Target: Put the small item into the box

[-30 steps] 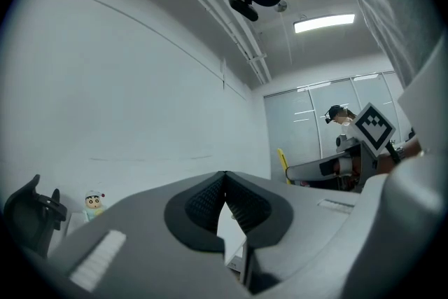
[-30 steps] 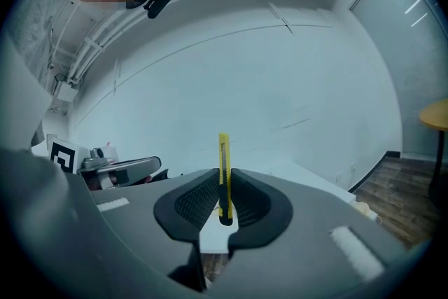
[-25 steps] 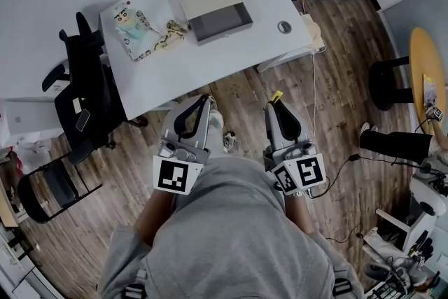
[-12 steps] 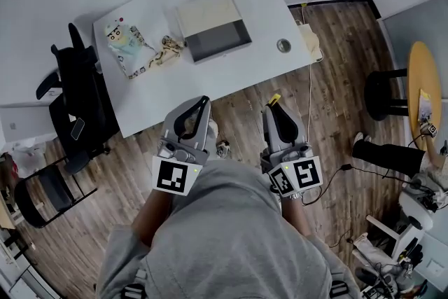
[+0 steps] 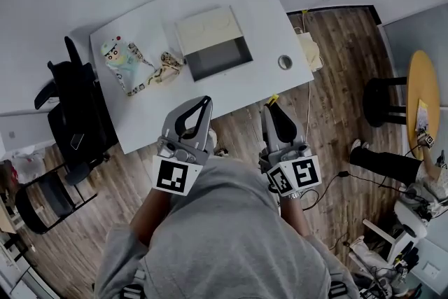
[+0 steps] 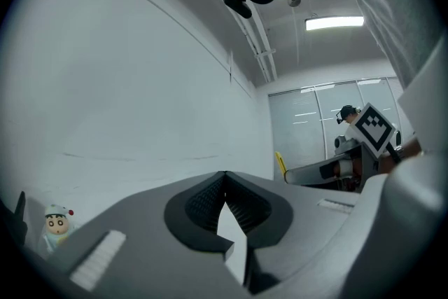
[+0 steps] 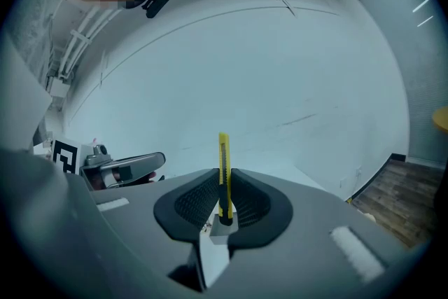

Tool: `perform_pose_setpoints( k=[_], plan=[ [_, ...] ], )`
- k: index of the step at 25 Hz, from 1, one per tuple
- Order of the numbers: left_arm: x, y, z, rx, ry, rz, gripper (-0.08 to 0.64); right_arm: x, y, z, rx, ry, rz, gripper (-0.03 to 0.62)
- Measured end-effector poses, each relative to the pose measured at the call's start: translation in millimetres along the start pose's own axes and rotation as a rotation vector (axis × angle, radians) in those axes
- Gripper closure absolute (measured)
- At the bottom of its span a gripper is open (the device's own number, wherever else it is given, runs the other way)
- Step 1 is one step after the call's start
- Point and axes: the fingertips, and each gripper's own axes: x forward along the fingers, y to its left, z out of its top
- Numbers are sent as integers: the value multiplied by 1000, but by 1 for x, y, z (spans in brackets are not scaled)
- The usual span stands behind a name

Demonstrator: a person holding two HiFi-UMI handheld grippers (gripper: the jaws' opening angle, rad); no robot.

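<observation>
right gripper (image 7: 224, 175): jaws clamped on yellow utility knife (image 7: 223, 171), its end standing out past the tips at 12 o'clock | left gripper (image 6: 224, 182): jaws together, nothing between | box (image 5: 213, 44): on white table (image 5: 175, 98), 11 o'clock of knife, well apart

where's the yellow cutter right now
The cutter sits clamped in the right gripper, right of centre in the head view, by the white table's near edge.

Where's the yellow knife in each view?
Head view: centre, knife poking from the right gripper.
Left gripper view: right of centre, knife small and slanted.
Right gripper view: centre, knife upright between the jaws.
Shared landmark: the right gripper clamping it.
</observation>
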Motion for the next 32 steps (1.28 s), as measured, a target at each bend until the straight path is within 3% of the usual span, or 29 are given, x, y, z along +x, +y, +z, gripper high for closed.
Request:
perform_pose_setpoints(
  k=[21, 32],
  plan=[
    [23, 85, -3, -13, -28, 49, 557, 95, 17, 8, -61, 58, 65, 525],
    [17, 106, -10, -25, -11, 170, 557, 132, 17, 5, -103, 122, 169, 525]
  ],
)
